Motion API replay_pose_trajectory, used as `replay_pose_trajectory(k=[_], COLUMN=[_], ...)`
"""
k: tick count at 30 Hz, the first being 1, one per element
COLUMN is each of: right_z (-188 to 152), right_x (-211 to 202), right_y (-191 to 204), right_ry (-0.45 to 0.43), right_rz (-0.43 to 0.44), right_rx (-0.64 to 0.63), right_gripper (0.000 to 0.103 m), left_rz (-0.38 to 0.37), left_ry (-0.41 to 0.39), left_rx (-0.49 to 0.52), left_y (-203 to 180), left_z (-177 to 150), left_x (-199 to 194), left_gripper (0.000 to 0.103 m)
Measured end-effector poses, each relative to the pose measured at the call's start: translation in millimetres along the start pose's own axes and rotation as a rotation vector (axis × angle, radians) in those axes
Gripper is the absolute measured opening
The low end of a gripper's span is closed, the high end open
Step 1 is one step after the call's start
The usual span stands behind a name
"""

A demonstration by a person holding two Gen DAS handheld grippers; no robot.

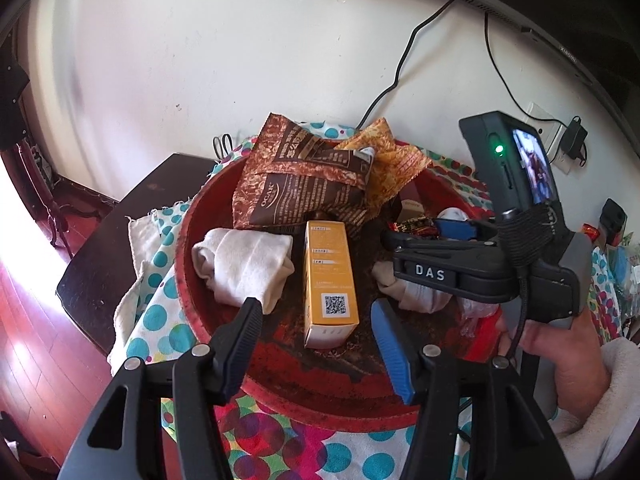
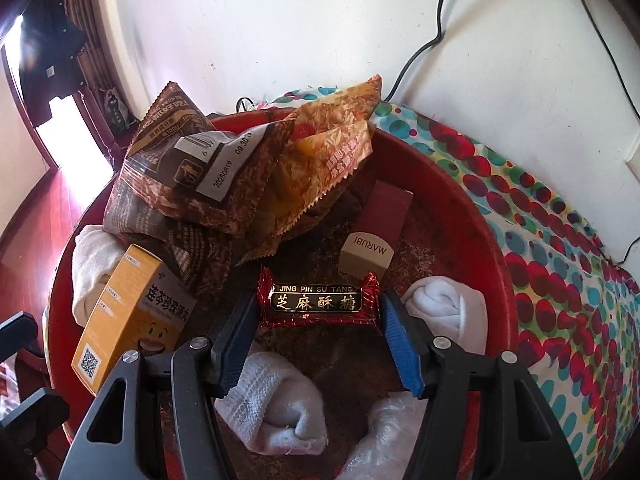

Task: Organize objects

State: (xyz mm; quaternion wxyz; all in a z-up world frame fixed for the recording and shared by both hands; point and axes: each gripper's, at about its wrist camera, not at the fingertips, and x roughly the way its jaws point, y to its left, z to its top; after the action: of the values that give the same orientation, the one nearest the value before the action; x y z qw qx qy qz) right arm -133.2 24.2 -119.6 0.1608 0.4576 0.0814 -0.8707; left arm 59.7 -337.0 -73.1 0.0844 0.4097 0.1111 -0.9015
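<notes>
A round red tray (image 1: pixel 192 280) (image 2: pixel 472 208) holds the objects. A yellow box (image 1: pixel 329 276) (image 2: pixel 128 316) lies in it, between the fingers of my open left gripper (image 1: pixel 316 312), untouched. My right gripper (image 2: pixel 318 304) (image 1: pixel 400 236) has its pads on both ends of a red candy bar (image 2: pixel 318 302) marked JING PIN SU TANG. Two snack bags, brown (image 1: pixel 296 176) (image 2: pixel 176 176) and orange (image 1: pixel 392 160) (image 2: pixel 320 160), lean at the back. Rolled white socks (image 1: pixel 244 268) (image 2: pixel 276 404) and a maroon MARUBI box (image 2: pixel 376 228) lie around them.
The tray sits on a dotted cloth (image 1: pixel 152 320) (image 2: pixel 560 240) over a dark table (image 1: pixel 112 232) against a white wall. Cables (image 1: pixel 400 64) hang down the wall. A wooden floor (image 1: pixel 28 340) is at the left.
</notes>
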Motion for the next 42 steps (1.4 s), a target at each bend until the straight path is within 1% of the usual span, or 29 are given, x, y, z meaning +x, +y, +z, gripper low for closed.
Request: replay_pose_trajectory(k=[3, 4, 5, 6, 7, 9, 11, 12, 15, 17, 20, 22, 23, 25, 27, 30, 31, 34, 35, 37, 38, 39, 41, 42], right_z=[14.3, 14.5, 14.6, 18.2, 19.4, 21.4, 28.7, 41.4, 46.7, 37.5, 35.9, 18.0, 17.0, -0.1, -7.0, -18.0, -25.4, -24.3, -27.5, -20.8, -25.6, -36.6, -56.4, -52.0], right_x=[-3.2, -6.9, -11.2, -13.1, -17.7, -27.8, -34.1, -32.3, -50.2, -64.6, -81.2, -96.7, -95.0, -108.9, -114.3, -120.0, -124.4, -119.0, -119.8, -113.9, -119.4, -128.9, -151.6, -156.1], right_y=[23.6, 25.8, 28.9, 39.6, 44.9, 57.3, 85.7, 115.5, 164.2, 160.5, 168.4, 155.7, 162.8, 150.1, 155.5, 165.0, 160.9, 169.7, 165.3, 172.0, 169.2, 153.9, 135.6, 146.6], right_ry=[-0.005, -0.003, -0.001, -0.002, -0.006, -0.009, -0.015, -0.016, -0.016, -0.020, -0.028, -0.021, -0.017, -0.007, 0.001, 0.003, 0.006, 0.014, 0.022, 0.026, 0.032, 0.035, 0.037, 0.040], right_rz=[-0.007, -0.008, -0.016, -0.023, -0.027, -0.034, -0.031, -0.039, -0.073, -0.108, -0.123, -0.123, -0.124, -0.135, -0.119, -0.125, -0.125, -0.116, -0.117, -0.110, -0.112, -0.111, -0.103, -0.105], right_rx=[-0.005, -0.005, -0.003, 0.002, 0.009, 0.028, 0.051, 0.061, 0.084, 0.081, 0.105, 0.129, 0.133, 0.137, 0.129, 0.095, 0.083, 0.072, 0.072, 0.074, 0.077, 0.081, 0.086, 0.084], right_gripper=[0.067, 0.068, 0.073, 0.075, 0.076, 0.086, 0.091, 0.095, 0.100, 0.101, 0.103, 0.103, 0.103, 0.103, 0.103, 0.103, 0.103, 0.103, 0.103, 0.103, 0.103, 0.103, 0.103, 0.103], left_rz=[0.010, 0.009, 0.008, 0.008, 0.010, 0.018, 0.024, 0.023, 0.027, 0.036, 0.052, 0.053, 0.057, 0.056, 0.062, 0.083, 0.086, 0.075, 0.077, 0.074, 0.078, 0.090, 0.101, 0.099], left_ry=[-0.009, -0.010, -0.016, -0.021, -0.020, -0.027, -0.031, -0.034, -0.029, -0.024, -0.012, 0.000, 0.004, 0.012, 0.022, 0.035, 0.039, 0.053, 0.059, 0.060, 0.060, 0.059, 0.054, 0.056], left_rx=[0.007, 0.007, 0.005, 0.001, 0.002, 0.011, 0.015, 0.019, 0.029, 0.031, 0.047, 0.053, 0.054, 0.053, 0.054, 0.064, 0.060, 0.040, 0.023, 0.008, 0.004, 0.008, 0.011, 0.013], left_y=[-1.8, -2.1, -2.2, -2.3, -2.9, -6.0, -8.4, -10.0, -15.4, -19.6, -25.9, -29.2, -30.4, -33.4, -36.2, -39.7, -40.0, -37.9, -35.6, -32.1, -31.1, -31.1, -31.9, -32.2], left_z=[0.6, 0.6, 0.6, 0.8, 0.7, 1.0, 1.1, 1.2, 0.7, 0.6, -0.2, -0.9, -1.2, -2.0, -3.1, -5.2, -6.0, -6.5, -6.3, -5.9, -5.7, -5.8, -6.0, -5.9], left_x=[-1.3, -2.1, -3.4, -4.8, -5.5, -8.6, -11.0, -12.1, -14.1, -14.9, -14.2, -12.7, -11.7, -10.8, -9.9, -7.2, -6.1, -2.9, -1.4, 0.0, 0.6, 0.9, 0.8, 1.0], left_gripper=[0.058, 0.058, 0.058, 0.058, 0.058, 0.058, 0.058, 0.058, 0.058, 0.058, 0.058, 0.058, 0.058, 0.058, 0.058, 0.058, 0.058, 0.058, 0.058, 0.059, 0.058, 0.058, 0.058, 0.058])
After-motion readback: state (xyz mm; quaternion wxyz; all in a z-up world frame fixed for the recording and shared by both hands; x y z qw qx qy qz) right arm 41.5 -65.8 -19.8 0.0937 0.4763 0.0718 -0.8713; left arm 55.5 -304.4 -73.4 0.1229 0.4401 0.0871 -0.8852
